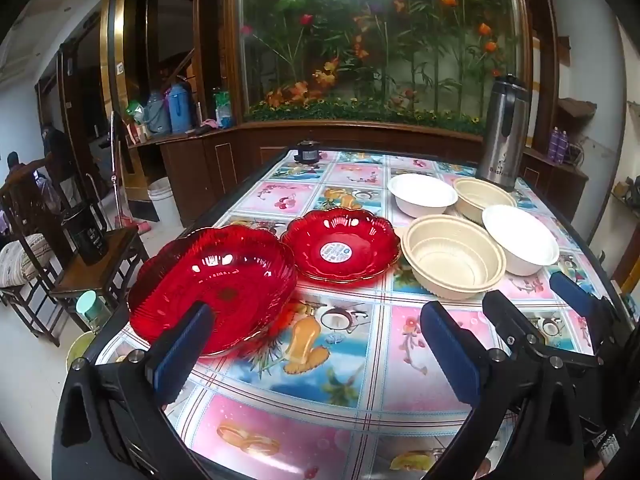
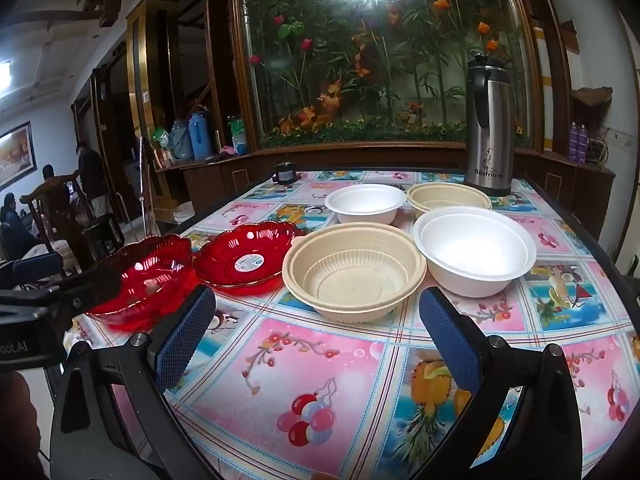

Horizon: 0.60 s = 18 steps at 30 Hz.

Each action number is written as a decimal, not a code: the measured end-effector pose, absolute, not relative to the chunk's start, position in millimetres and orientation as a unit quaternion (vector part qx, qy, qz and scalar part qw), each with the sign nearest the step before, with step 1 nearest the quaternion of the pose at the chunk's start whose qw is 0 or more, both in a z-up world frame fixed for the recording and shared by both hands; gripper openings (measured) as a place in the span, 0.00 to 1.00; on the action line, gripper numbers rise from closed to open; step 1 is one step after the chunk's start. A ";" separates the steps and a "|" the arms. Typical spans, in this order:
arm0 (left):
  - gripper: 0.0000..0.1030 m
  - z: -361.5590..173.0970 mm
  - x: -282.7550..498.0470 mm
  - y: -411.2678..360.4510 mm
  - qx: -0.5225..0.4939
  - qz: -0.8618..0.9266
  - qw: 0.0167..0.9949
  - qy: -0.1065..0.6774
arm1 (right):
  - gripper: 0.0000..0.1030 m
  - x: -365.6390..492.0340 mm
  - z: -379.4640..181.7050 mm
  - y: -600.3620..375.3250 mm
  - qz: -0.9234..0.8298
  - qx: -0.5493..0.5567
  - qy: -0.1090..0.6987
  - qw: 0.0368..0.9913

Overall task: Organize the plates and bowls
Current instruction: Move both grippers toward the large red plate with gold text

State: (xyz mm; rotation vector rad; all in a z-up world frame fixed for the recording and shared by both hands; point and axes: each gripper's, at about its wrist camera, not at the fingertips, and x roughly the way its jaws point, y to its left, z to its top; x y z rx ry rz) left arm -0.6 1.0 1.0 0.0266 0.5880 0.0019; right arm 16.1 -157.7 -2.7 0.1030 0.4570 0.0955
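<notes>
- Two red plates (image 1: 212,280) (image 1: 342,246) sit side by side at the table's (image 1: 352,360) left part, their rims nearly touching.
- Four bowls cluster to their right: two beige (image 2: 354,270) (image 2: 448,198), two white (image 2: 476,250) (image 2: 365,202).
- A steel flask (image 2: 489,124) stands behind the bowls.
- Left gripper (image 1: 316,350) and right gripper (image 2: 316,334) both hover spread wide, grasping nothing.

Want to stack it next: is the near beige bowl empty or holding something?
Empty. The near beige bowl sits upright on the table, and its ribbed inside and bare bottom show fully.
</notes>
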 end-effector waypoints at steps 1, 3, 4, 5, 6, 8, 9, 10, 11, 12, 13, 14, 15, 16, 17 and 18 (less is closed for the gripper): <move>1.00 1.7 -1.1 2.3 0.010 0.002 0.957 0.289 | 1.00 15.9 -2.6 -157.9 0.046 0.049 0.225 0.972; 1.00 2.5 -1.8 1.8 0.022 0.000 0.957 0.289 | 1.00 14.9 -2.1 -160.2 0.047 0.053 0.226 0.972; 1.00 3.2 -2.4 2.4 0.022 0.000 0.957 0.289 | 1.00 13.8 -1.6 -162.0 0.047 0.057 0.225 0.972; 1.00 -0.3 -3.3 0.6 0.020 0.001 0.957 0.290 | 1.00 14.9 -0.3 -163.6 0.045 0.058 0.226 0.971; 1.00 -2.7 -2.6 2.2 0.018 0.001 0.956 0.291 | 1.00 14.9 -2.0 -164.2 0.045 0.058 0.226 0.971; 1.00 -5.4 0.1 5.5 0.015 0.003 0.955 0.295 | 1.00 19.1 -5.2 -160.9 0.043 0.057 0.236 0.969; 1.00 -5.3 2.1 5.2 0.014 0.004 0.954 0.298 | 1.00 18.5 -4.8 -161.4 0.043 0.058 0.235 0.969; 1.00 -4.5 4.1 4.9 0.012 0.005 0.954 0.301 | 1.00 18.6 -5.4 -165.6 0.044 0.065 0.235 0.969; 1.00 -5.1 4.0 5.1 0.012 0.008 0.954 0.300 | 1.00 19.0 -7.0 -168.3 0.045 0.067 0.237 0.968; 1.00 -5.4 4.8 9.8 0.009 0.009 0.953 0.301 | 1.00 19.1 -6.5 -167.1 0.045 0.067 0.238 0.968; 1.00 -6.0 5.3 12.0 0.008 0.013 0.953 0.302 | 1.00 19.1 -5.9 -165.8 0.043 0.066 0.239 0.968; 1.00 -6.6 5.6 13.0 0.008 0.014 0.953 0.302 | 1.00 19.0 -4.9 -165.8 0.043 0.066 0.239 0.968; 1.00 -7.5 6.4 14.1 0.009 0.016 0.953 0.303 | 1.00 19.0 -5.0 -165.3 0.043 0.066 0.240 0.968; 1.00 -8.2 6.7 16.3 0.008 0.018 0.952 0.304 | 1.00 19.3 -5.2 -165.1 0.043 0.066 0.240 0.968; 1.00 -8.8 7.2 18.5 0.006 0.020 0.952 0.305 | 1.00 19.1 -5.3 -165.1 0.043 0.066 0.240 0.968; 1.00 -9.9 8.4 21.0 0.003 0.021 0.952 0.306 | 1.00 19.0 -5.4 -164.9 0.043 0.066 0.240 0.968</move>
